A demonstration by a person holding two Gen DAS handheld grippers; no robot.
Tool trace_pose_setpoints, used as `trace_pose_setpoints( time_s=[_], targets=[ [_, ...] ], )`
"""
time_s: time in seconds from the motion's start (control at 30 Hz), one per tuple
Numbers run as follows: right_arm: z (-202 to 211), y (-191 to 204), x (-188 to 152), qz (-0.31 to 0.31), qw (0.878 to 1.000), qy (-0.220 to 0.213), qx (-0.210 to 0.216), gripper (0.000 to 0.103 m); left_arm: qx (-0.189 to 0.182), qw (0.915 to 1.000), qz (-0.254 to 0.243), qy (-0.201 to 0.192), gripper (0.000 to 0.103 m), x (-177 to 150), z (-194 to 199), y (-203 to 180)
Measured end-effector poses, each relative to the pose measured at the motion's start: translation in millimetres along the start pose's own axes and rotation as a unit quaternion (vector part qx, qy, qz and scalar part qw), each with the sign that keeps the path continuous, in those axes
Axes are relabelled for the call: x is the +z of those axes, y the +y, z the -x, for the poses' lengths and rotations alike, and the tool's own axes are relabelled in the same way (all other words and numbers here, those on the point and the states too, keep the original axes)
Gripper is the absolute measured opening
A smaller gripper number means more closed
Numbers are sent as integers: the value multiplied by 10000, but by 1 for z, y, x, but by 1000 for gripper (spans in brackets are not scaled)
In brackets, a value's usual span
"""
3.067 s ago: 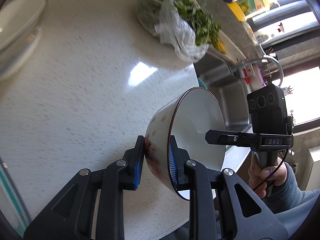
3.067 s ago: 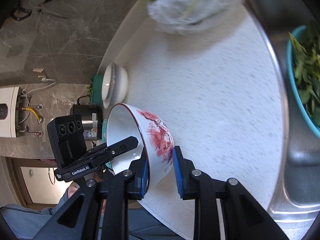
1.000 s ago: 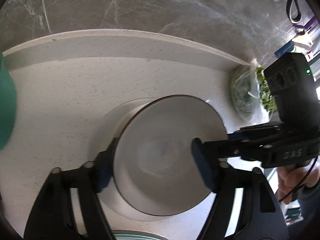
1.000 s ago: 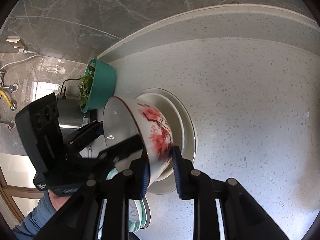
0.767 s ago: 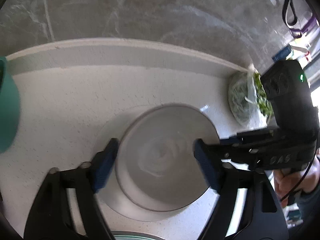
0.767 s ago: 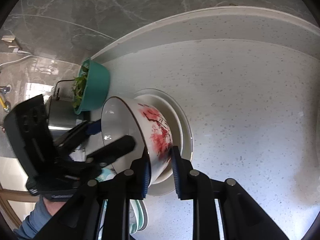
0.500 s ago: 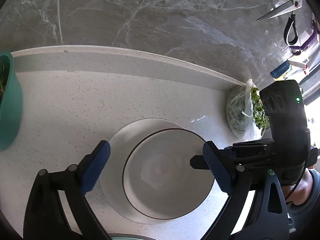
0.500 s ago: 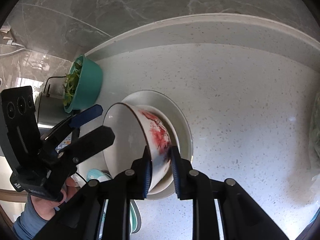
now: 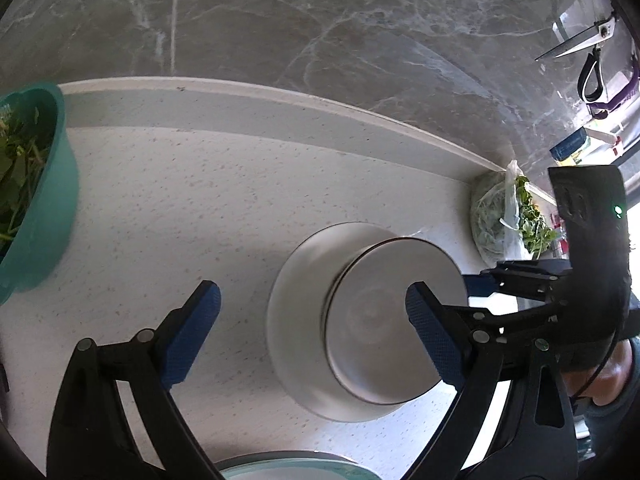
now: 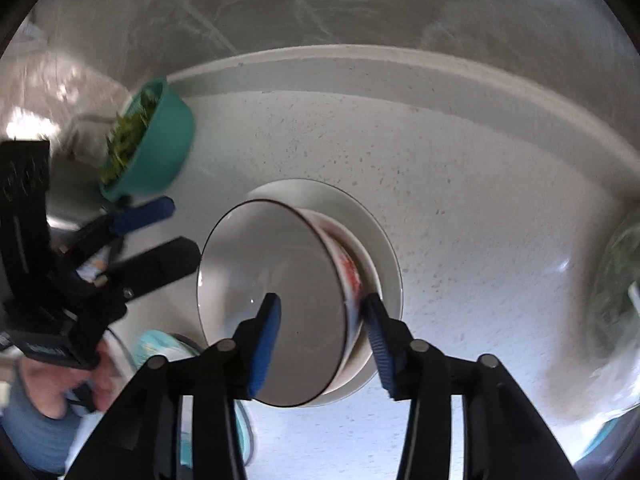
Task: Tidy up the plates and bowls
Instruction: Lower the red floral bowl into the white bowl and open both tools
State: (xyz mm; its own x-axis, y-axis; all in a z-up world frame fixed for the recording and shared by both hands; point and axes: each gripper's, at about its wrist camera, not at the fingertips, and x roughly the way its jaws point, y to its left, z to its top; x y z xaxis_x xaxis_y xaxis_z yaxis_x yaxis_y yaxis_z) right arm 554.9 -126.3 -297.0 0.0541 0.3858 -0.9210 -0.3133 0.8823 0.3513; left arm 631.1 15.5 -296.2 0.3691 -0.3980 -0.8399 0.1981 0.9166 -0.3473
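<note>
Closest to the right wrist camera, the right gripper (image 10: 320,334) has its blue-padded jaws opening astride the near rim of a white bowl with a red flower pattern (image 10: 276,300); one pad sits inside the bowl, the other just outside its wall, with no clear pressing. The bowl rests nested in a white bowl on a white plate (image 10: 384,252) on a pale speckled countertop (image 10: 460,184). In the left wrist view, the left gripper (image 9: 314,308) hangs released, jaws wide and empty, with the stack to its right. A pale green plate (image 9: 288,468) edges the bottom of that frame. Printing on the left gripper's body is too blurred to read. Farther off stand a teal bowl of greens (image 10: 160,144) and a plastic bag of greens (image 9: 504,220), below a grey marble wall (image 9: 320,32) where scissors (image 9: 580,38) hang.
</note>
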Motion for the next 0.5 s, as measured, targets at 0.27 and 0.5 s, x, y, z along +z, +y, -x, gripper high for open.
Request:
trace_pose_setpoints(
  time_s=[0.27,0.5],
  targets=[
    [-11,27,3,587,9952,17,-778,61,12,9999,113,-65,94,-10,9,21],
    [-18,38,9,712,9894,282,-1235,65,117,9999,68,-5,94,-11,16,36]
  ],
)
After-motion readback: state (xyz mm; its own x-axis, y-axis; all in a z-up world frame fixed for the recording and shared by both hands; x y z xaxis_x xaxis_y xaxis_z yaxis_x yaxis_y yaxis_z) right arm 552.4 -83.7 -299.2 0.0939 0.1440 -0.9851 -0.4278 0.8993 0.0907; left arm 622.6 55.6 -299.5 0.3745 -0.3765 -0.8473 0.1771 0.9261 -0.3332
